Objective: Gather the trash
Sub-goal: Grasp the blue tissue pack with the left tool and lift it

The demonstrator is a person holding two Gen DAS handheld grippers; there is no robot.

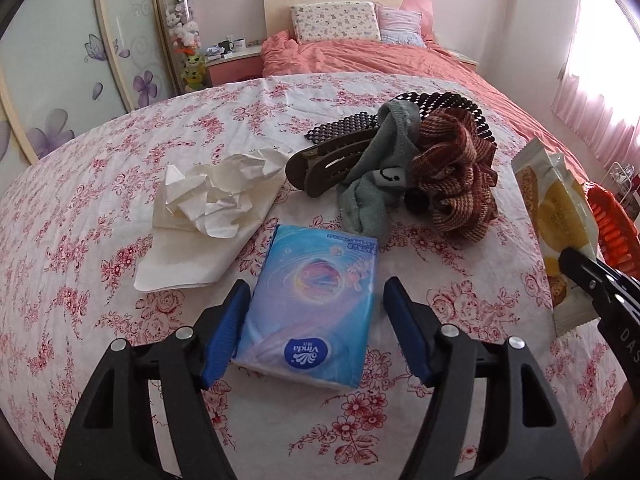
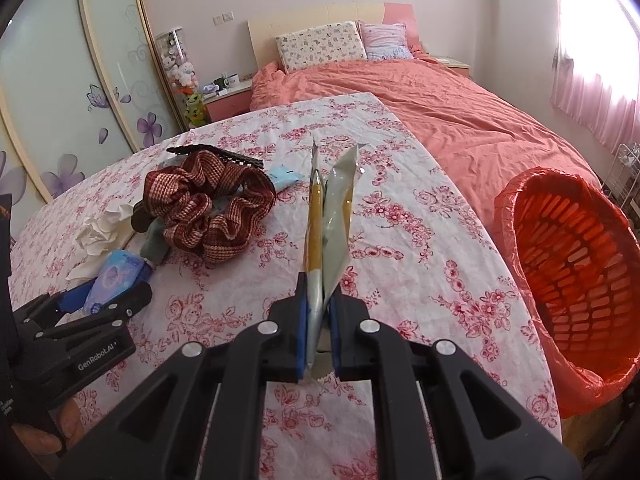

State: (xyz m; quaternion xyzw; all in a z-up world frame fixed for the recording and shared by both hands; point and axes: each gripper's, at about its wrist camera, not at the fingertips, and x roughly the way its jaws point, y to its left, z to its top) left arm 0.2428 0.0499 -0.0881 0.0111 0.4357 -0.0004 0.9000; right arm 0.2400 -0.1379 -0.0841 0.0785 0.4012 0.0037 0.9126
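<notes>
Your left gripper (image 1: 314, 320) stands spread wide, its blue pads (image 1: 226, 332) on either side of a blue tissue pack (image 1: 310, 312) that lies flat on the flowered tablecloth (image 1: 80, 240); the left pad is just beside the pack's edge, and a gap shows between the pack and the right pad. Your right gripper (image 2: 320, 320) is clenched on a snack wrapper (image 2: 328, 224), which stands on edge between the pads, its far end raised above the cloth. To the right of that gripper, beside the table edge, is an orange bin (image 2: 568, 280) lined with an orange bag, its mouth tilted toward the camera. Beyond the tissue pack, a crumpled white tissue (image 1: 208, 200) rests on the cloth to the left. To the right of it lie a brown hair clip (image 1: 320, 164), a grey sock (image 1: 368, 176) and a red checked scrunchie (image 1: 456, 176), touching one another in a heap, with a black perforated mat (image 1: 432, 108) partly under them. A bed (image 2: 440, 120) with a coral cover stands behind the table.
</notes>
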